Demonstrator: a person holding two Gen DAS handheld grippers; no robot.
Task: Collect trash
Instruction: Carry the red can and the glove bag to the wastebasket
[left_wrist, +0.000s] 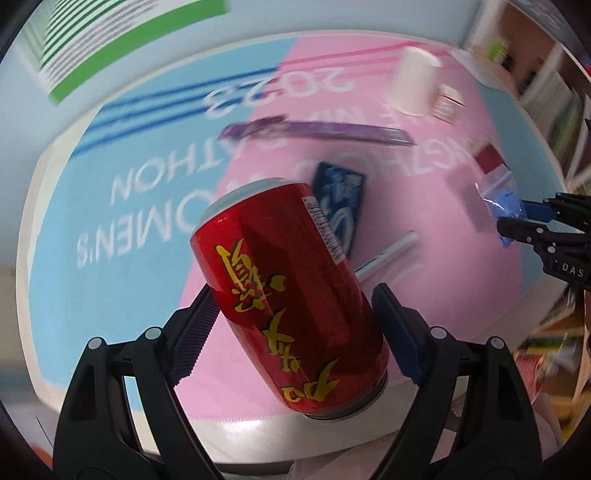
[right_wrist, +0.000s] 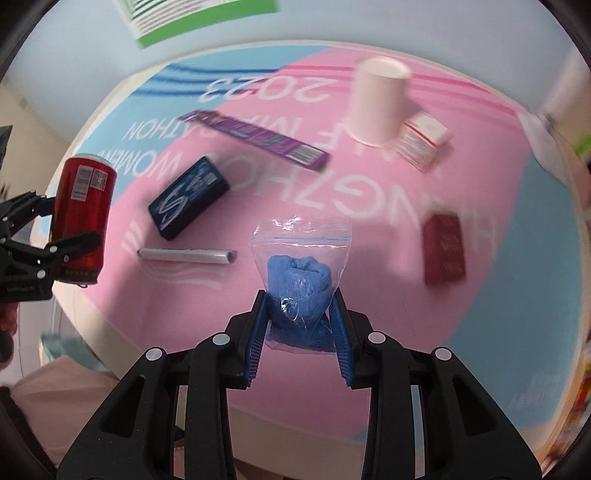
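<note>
The left gripper (left_wrist: 295, 306) holds a red can (left_wrist: 291, 295) clear of the desk (right_wrist: 480, 369), its jaws spread wide and pressed on the can's sides; in the right wrist view the can sits at 9 o'clock. On the pink and blue printed cover below lie, from left to right, a silver tube (right_wrist: 186, 256) at 8 o'clock, a dark blue box (right_wrist: 188, 197) at 10 o'clock, a purple strip (right_wrist: 255, 137) at 11 o'clock, an upturned white cup (right_wrist: 378, 101) at 1 o'clock just beside a small white carton (right_wrist: 423, 142), and a maroon packet (right_wrist: 443, 249) at 3 o'clock. At centre the right gripper (right_wrist: 299, 306), jaws drawn narrow, pinches a clear zip bag (right_wrist: 299, 258) with something crumpled and blue inside, lifted above the desk.
</note>
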